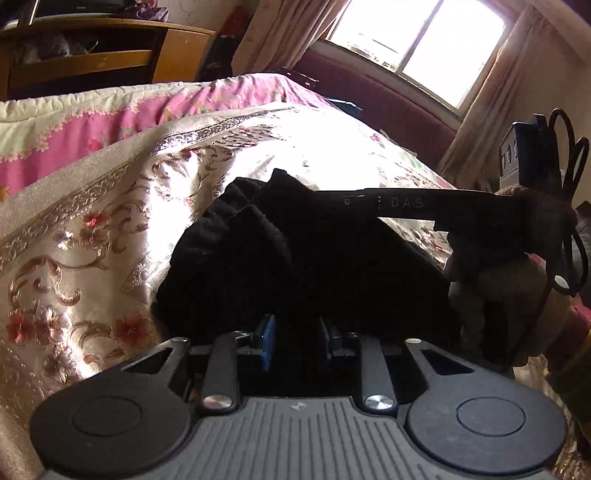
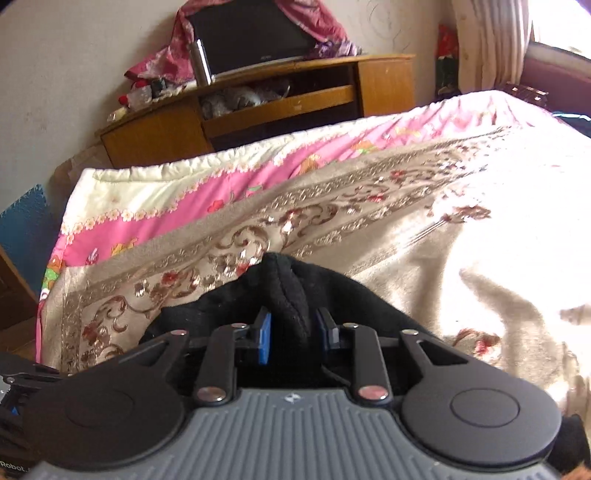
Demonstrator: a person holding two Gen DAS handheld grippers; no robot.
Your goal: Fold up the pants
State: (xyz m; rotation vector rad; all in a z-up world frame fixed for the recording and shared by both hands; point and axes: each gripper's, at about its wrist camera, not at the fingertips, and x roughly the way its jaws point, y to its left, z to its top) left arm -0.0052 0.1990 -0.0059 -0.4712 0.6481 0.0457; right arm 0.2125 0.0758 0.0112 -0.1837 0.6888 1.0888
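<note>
**Both claws on the black pants, bunched on the bed**

While sunlight washes out the far half of the bedspread (image 1: pixel 110 229), my left claw (image 1: pixel 297 341) sits low against the black pants (image 1: pixel 295 251), which lie in a dark crumpled heap on the bed. Its two blue pads (image 1: pixel 267 341) stand a little apart with black cloth filling the space between them, so I read it as clamped on the pants, though the shadow there is deep. From the left wrist view, my right claw (image 1: pixel 369 203) shows from the side as a dark bar reaching in from the right above the heap, with my right hand (image 1: pixel 491 273) wrapped around its handle.

Seen from the right wrist view, my right claw (image 2: pixel 293 338) grips a thick raised fold of the pants (image 2: pixel 288 295); the fold stands up between the blue pads (image 2: pixel 264 341) and pokes forward past them. The rest of the garment spreads to both sides under the claw, resting on the cream bedspread (image 2: pixel 443 240) with its floral border. Beyond that lies a pink quilt (image 2: pixel 177 195), and behind the bed a wooden cabinet (image 2: pixel 258 107) stands against the wall with a dark screen (image 2: pixel 251 33) on top. A curtained window (image 1: pixel 417 40) glows in the left wrist view.
</note>
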